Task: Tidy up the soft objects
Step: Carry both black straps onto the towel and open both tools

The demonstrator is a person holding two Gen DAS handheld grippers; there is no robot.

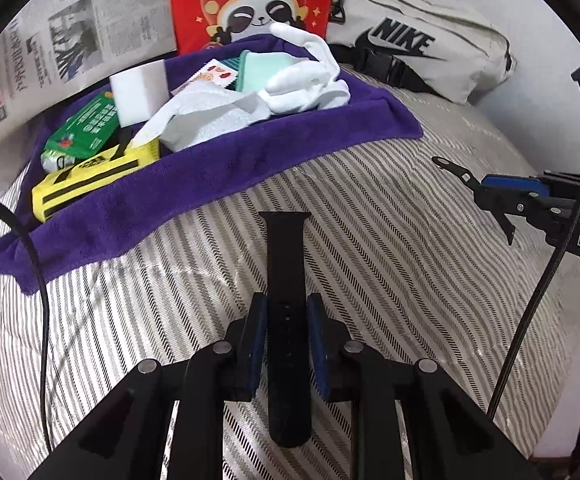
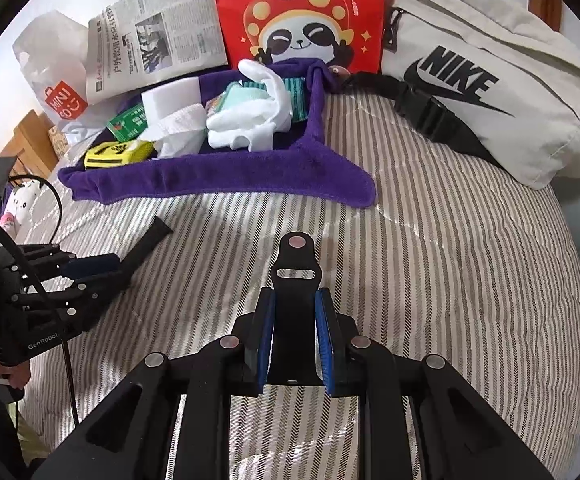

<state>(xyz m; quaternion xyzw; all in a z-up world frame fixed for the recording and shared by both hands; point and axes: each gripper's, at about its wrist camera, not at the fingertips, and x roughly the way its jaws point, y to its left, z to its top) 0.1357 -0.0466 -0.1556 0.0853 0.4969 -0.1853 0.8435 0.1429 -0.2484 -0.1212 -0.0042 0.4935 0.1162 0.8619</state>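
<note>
A black watch strap half with holes [image 1: 286, 248] lies lengthwise between the blue pads [image 1: 258, 340] of my left gripper [image 1: 288, 312], which is shut on it just above the striped quilt [image 1: 389, 280]. My right gripper [image 2: 294, 298] is shut on the other strap half [image 2: 295, 268], the one with a slot and a round stud. Each gripper shows in the other's view: the right gripper [image 1: 489, 192] at the right edge, the left gripper [image 2: 102, 268] at the left with its strap [image 2: 150, 240] sticking out. Behind them lies a purple towel [image 2: 218, 184] with its edges turned up.
On the towel lie white gloves [image 2: 250, 124], crumpled tissue [image 1: 206, 116], a white sponge block [image 1: 138, 92], a green packet [image 1: 86, 128] and a yellow pouch [image 1: 90, 180]. A red panda bag [image 2: 301, 12], a Nike bag [image 2: 489, 92] and newspaper [image 2: 158, 36] stand behind. A cable [image 1: 42, 280] hangs left.
</note>
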